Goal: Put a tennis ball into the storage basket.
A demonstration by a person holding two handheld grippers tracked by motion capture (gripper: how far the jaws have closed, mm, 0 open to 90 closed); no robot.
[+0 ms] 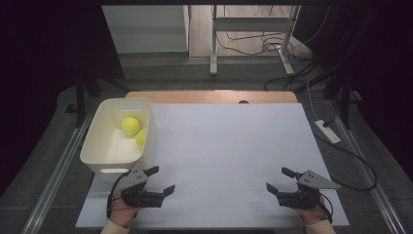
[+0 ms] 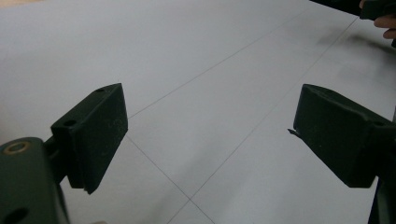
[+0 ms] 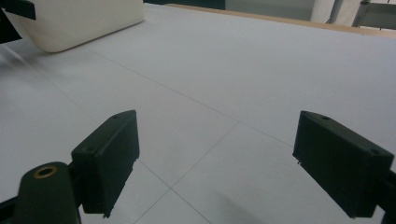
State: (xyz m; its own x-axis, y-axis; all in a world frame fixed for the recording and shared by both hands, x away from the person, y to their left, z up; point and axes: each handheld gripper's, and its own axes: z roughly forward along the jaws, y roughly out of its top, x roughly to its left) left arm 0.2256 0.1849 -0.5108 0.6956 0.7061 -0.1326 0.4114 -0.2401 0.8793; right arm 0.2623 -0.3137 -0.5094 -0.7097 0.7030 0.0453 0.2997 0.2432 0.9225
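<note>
With both yellow balls (image 1: 130, 125) already lying in the white bin (image 1: 95, 146) at the worktop's (image 1: 234, 146) left, the left gripper (image 1: 162, 181) and right gripper (image 1: 278, 179) rested near its front edge, fingers apart and empty, so any sorting looked finished.

two yellow tennis balls (image 1: 131, 126) sitting in a cream plastic bin (image 1: 100, 146) — far-left of the table, touching, bin upright

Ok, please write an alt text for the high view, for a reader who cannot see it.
A cream bin holding two yellow balls stands at the left of a white table. Near the front edge, the left gripper and the right gripper rest with jaws open, holding nothing.
</note>
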